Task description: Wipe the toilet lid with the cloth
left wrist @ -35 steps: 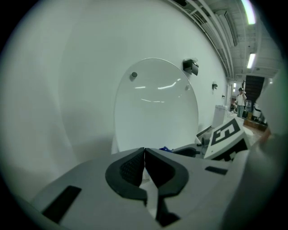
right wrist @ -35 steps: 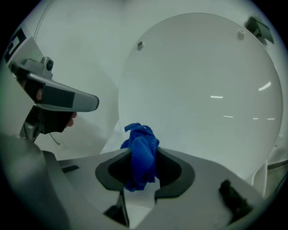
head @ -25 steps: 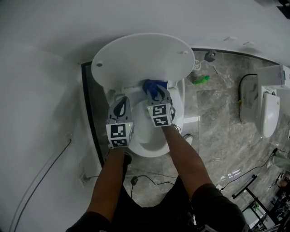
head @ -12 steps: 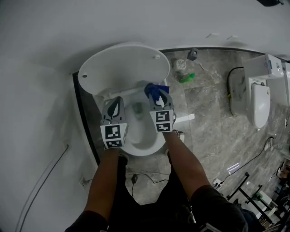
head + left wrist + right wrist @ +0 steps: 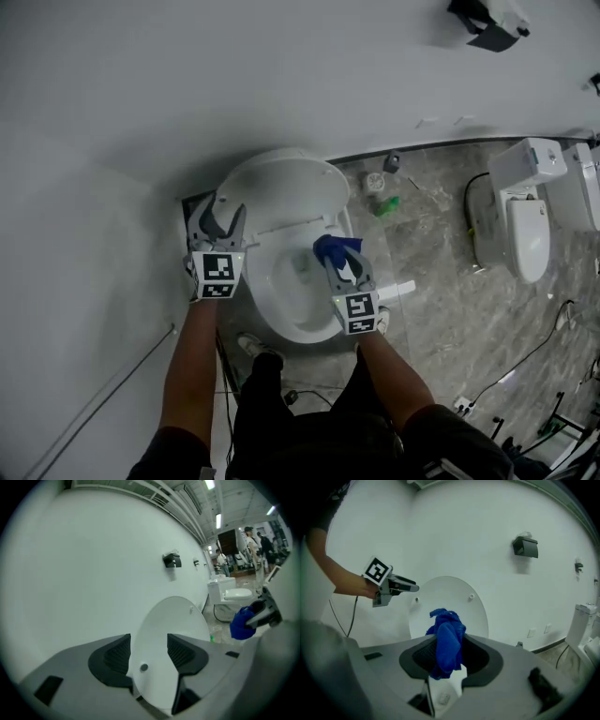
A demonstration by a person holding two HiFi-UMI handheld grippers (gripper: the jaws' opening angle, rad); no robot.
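The white toilet lid [image 5: 281, 187] stands raised against the wall behind the open bowl [image 5: 302, 323]. My left gripper [image 5: 222, 217] hangs at the lid's left edge. Its jaws have just been opening and now stand open with nothing pressed between them. In the left gripper view the lid [image 5: 173, 620] shows through the gap of the left gripper [image 5: 147, 641], a little beyond the pads. My right gripper [image 5: 342, 267] is over the bowl's right rim, shut on a bunched blue cloth [image 5: 336, 248]. The right gripper view shows the cloth [image 5: 446, 625] in the right gripper [image 5: 450, 651], with the lid [image 5: 454, 602] ahead.
A second toilet [image 5: 525, 220] stands at the right. A green item [image 5: 386, 204] and small bits lie on the marble floor by the wall. A dark box [image 5: 487, 21] hangs on the wall. Cables run across the floor near the person's feet.
Both grippers have risen away from the bowl. The left one moved out to the lid's left edge and opened. The right one carried the cloth back toward the bowl's right side.
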